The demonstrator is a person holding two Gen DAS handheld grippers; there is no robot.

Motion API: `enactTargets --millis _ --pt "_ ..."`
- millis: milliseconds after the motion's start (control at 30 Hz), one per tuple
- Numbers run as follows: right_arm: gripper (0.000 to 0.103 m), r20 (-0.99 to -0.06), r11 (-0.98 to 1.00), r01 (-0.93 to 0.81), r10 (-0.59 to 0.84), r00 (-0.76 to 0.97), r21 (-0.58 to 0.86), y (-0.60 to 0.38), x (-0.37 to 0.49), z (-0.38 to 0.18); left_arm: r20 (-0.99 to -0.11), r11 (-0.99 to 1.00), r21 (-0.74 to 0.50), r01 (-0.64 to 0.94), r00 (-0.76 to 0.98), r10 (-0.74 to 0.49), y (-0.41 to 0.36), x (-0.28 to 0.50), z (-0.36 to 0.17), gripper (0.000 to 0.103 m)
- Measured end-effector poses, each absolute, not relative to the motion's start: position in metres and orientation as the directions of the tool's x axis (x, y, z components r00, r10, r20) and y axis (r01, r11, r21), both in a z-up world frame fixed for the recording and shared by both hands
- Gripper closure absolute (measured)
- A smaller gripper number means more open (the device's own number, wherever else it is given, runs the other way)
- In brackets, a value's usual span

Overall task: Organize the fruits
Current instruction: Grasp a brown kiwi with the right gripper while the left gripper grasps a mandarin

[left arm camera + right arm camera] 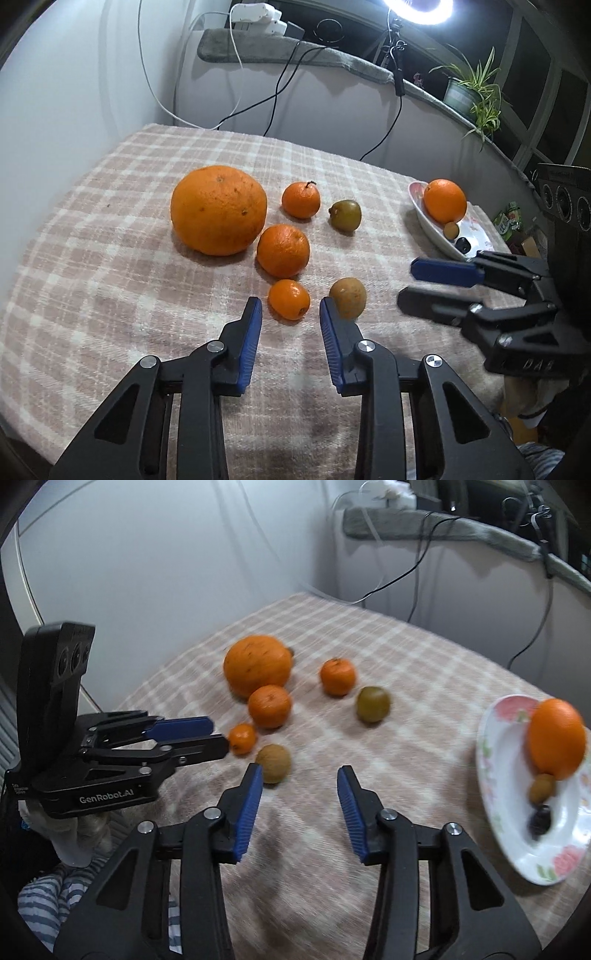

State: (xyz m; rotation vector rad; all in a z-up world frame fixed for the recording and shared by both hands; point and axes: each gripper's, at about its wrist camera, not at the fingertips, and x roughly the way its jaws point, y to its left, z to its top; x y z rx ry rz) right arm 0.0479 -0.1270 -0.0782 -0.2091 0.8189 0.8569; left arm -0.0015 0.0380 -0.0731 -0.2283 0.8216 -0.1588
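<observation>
Left gripper (290, 309) jaws are standing released, empty, just short of the small round orange mandarin (289, 299) at lower centre. Right gripper (300, 775) jaws are likewise hanging released. Risk: the brown round kiwi-like fruit (347, 298) is sitting just beside the mandarin, so a jaw may be nudging it across the checked cloth worktop (110, 258).

A bright ring lamp (419, 9) glares white at the top of the left view. Fruit drops soft shadows on the worktop (110, 258). The right view is blurry. Edges bend and go dark.

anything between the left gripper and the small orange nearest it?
Nothing: in the left wrist view only bare checked cloth separates the open left gripper from the small orange just ahead.
</observation>
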Motion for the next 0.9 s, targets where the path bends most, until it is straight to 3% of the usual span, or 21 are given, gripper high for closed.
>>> enactTargets --millis 300,900 --pt "0.069 -0.744 0.617 -0.768 0.591 0.310 0.170 -0.107 0.056 -0.095 -0.715 0.959 -0.279 0.054 0.655 -0.245 0.041 0.007 -0.080 0.076" --pt "0.076 -0.759 0.603 -0.782 0.581 0.295 0.157 -0.090 0.057 -0.102 -0.718 0.952 -0.301 0.058 0.643 -0.266 0.039 0.013 -0.085 0.081"
